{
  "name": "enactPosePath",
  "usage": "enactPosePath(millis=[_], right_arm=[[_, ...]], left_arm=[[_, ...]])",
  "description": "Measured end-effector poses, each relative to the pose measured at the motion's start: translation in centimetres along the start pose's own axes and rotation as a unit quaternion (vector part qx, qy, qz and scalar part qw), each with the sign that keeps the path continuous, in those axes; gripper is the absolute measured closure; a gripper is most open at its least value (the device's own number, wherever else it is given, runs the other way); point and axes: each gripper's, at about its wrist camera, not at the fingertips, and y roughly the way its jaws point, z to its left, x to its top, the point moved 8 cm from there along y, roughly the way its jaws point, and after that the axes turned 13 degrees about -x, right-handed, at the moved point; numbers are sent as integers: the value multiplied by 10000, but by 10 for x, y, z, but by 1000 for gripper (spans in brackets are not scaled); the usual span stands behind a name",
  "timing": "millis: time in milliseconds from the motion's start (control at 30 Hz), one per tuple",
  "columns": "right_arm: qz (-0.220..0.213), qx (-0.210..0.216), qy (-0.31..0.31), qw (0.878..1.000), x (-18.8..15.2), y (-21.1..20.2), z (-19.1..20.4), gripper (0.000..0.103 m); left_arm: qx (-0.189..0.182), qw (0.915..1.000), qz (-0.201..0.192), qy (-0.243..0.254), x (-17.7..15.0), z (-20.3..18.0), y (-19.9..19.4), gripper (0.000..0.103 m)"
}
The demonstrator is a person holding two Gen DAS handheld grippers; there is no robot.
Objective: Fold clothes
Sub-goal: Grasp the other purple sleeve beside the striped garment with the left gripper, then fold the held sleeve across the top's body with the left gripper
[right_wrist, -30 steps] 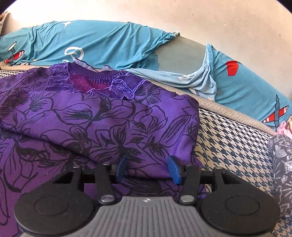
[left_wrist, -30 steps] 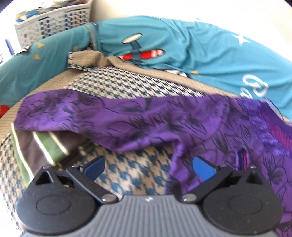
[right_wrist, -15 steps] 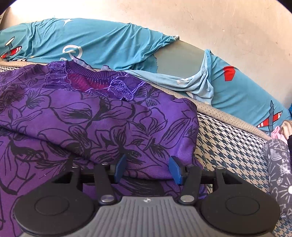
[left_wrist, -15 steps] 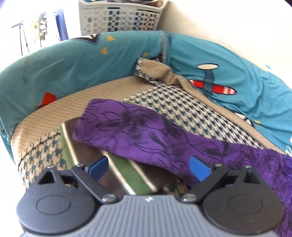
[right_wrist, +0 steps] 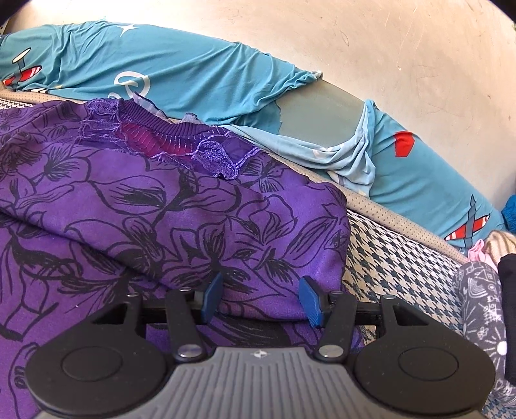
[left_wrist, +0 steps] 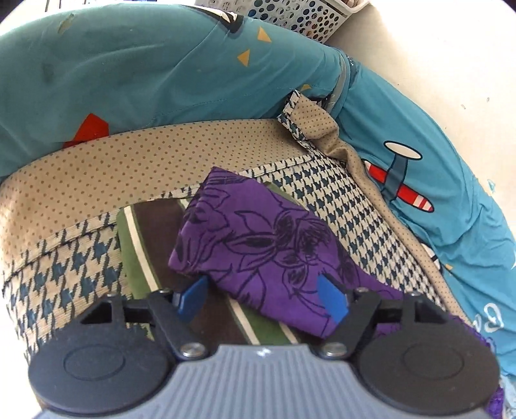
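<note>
We note the purple floral garment (right_wrist: 167, 206) spread on a houndstooth-patterned couch seat (right_wrist: 396, 258), its lace-trimmed neckline (right_wrist: 174, 141) lying toward the seat back. In the right wrist view its body fills the left and centre, and a folded edge runs down to the claw. In the left wrist view one narrow end of it, likely a sleeve (left_wrist: 258, 245), reaches out over a green and brown striped cloth (left_wrist: 142, 258). The sleeve's long axis runs from its free tip at upper left down toward lower right, where it joins the rest of the garment. The tip therefore lies ahead of the left claw (left_wrist: 262, 298) and slightly to its left. The sleeve's near edge passes between the blue pads (left_wrist: 332, 299); the jaws are closing about halfway, but we see no pad pressing on the cloth yet. The right claw (right_wrist: 261, 301) stands roughly half open, with the garment's folded edge between its pads; whether they pinch it we cannot tell. The left claw is plainly the nearer to the sleeve, while the right one sits at the body's right-hand corner. We judge that the coming move is to take the sleeve and carry it back along its own axis, onto the body. Beyond lie teal cushion covers (left_wrist: 135, 77) with an aeroplane print and a white perforated basket (left_wrist: 300, 16). At the far right of the seat lies a grey patterned cloth (right_wrist: 480, 309).
</note>
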Motion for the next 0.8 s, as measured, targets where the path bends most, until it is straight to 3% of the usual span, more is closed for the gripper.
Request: enactPosePath(millis=[100, 367, 700, 767, 800], right_arm=[[-12, -11, -16, 10000, 0, 0, 0, 51], [-10, -36, -32, 10000, 0, 1, 2, 51], [-24, -69, -74, 9999, 1, 1, 3, 51], [-32, -80, -87, 9999, 1, 1, 3, 51], [-38, -87, -95, 9999, 1, 1, 4, 51]], left_arm=[[-255, 9992, 3, -311, 4, 7, 3, 34], [-180, 9990, 173, -379, -4, 14, 1, 41], [-223, 9957, -219, -873, 2, 28, 0, 39], [-229, 9952, -262, -911, 2, 28, 0, 43], [-259, 9949, -294, -926, 3, 28, -1, 55]])
